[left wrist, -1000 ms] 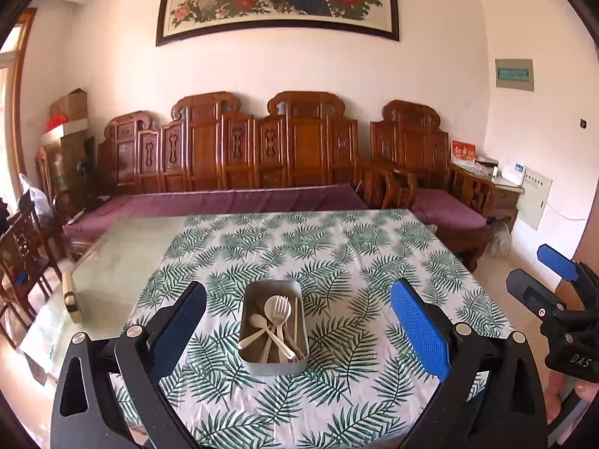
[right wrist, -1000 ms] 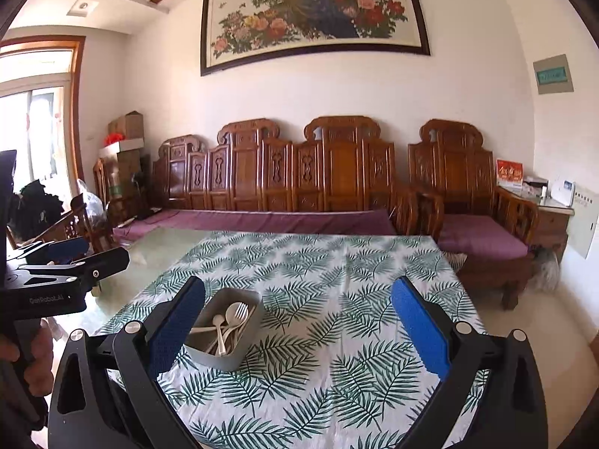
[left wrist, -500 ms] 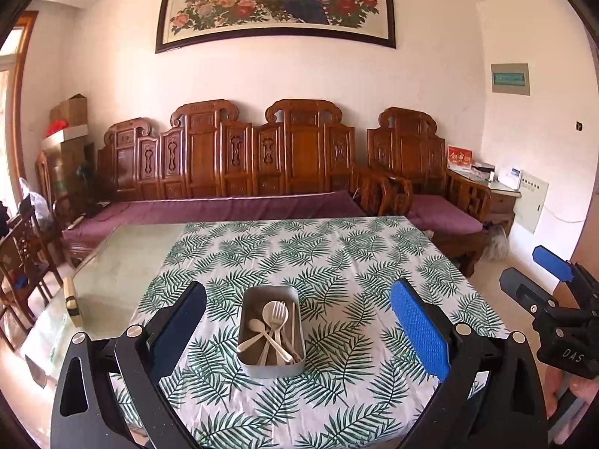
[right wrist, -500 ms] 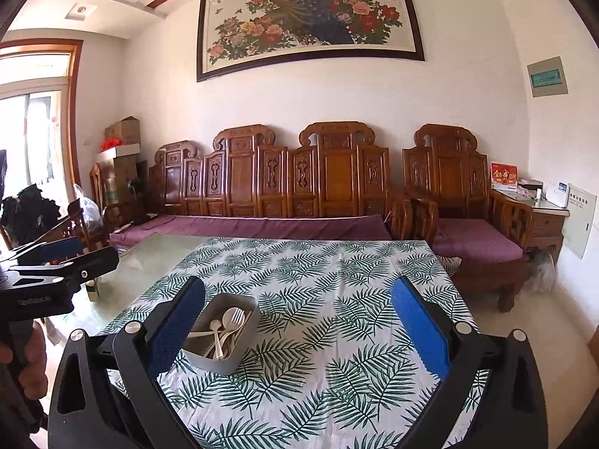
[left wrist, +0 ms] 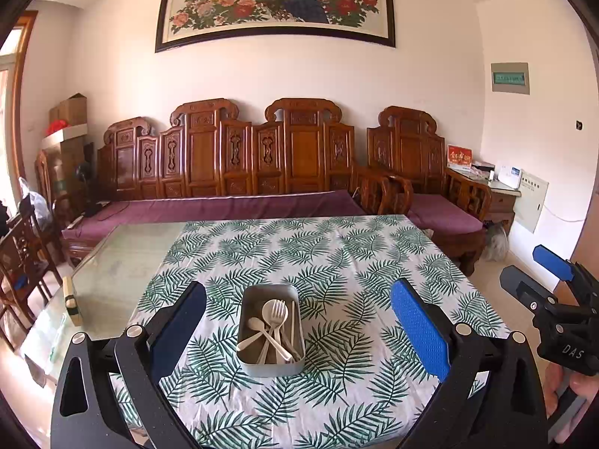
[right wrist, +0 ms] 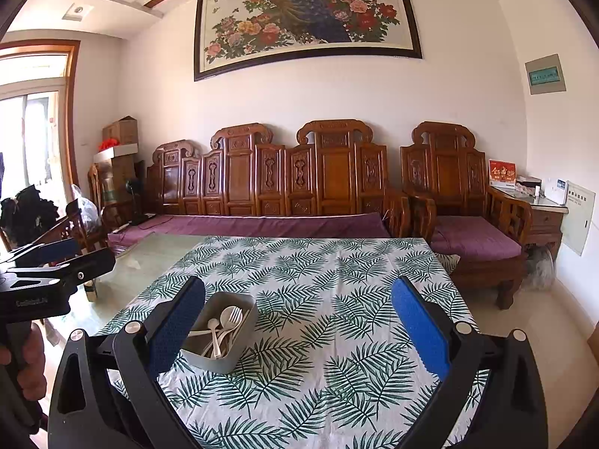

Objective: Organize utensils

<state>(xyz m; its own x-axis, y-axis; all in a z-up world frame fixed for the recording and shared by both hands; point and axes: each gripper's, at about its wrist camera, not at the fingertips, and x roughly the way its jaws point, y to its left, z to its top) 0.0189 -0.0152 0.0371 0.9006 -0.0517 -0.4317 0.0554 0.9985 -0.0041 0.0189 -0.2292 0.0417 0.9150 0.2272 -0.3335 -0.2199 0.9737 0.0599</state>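
Note:
A grey metal tin (left wrist: 271, 363) (right wrist: 221, 361) rests on the leaf-print tablecloth (left wrist: 337, 262). Inside it lie a white fork (left wrist: 276, 314), a white spoon (left wrist: 256, 323) and other pale utensils. My left gripper (left wrist: 298, 320) hangs open above the table's near side, the tin straight ahead between its blue pads, with nothing held. My right gripper (right wrist: 298, 321) is open too and holds nothing; the tin sits by its left finger. Each gripper shows at the edge of the other's view, the right gripper (left wrist: 554, 288) and the left gripper (right wrist: 52, 262).
The table's left part is bare glass (left wrist: 112, 273) with a small yellowish block (left wrist: 71, 301) on it. A carved wooden sofa (left wrist: 239, 172) with purple cushions stands behind the table. Wooden chairs (left wrist: 22, 247) stand at the left. A side cabinet (right wrist: 543, 213) is at the right.
Both grippers have drawn back and tilted up a little; the tin now sits lower and smaller in each view. Jaws stay open. The utensils have not moved.

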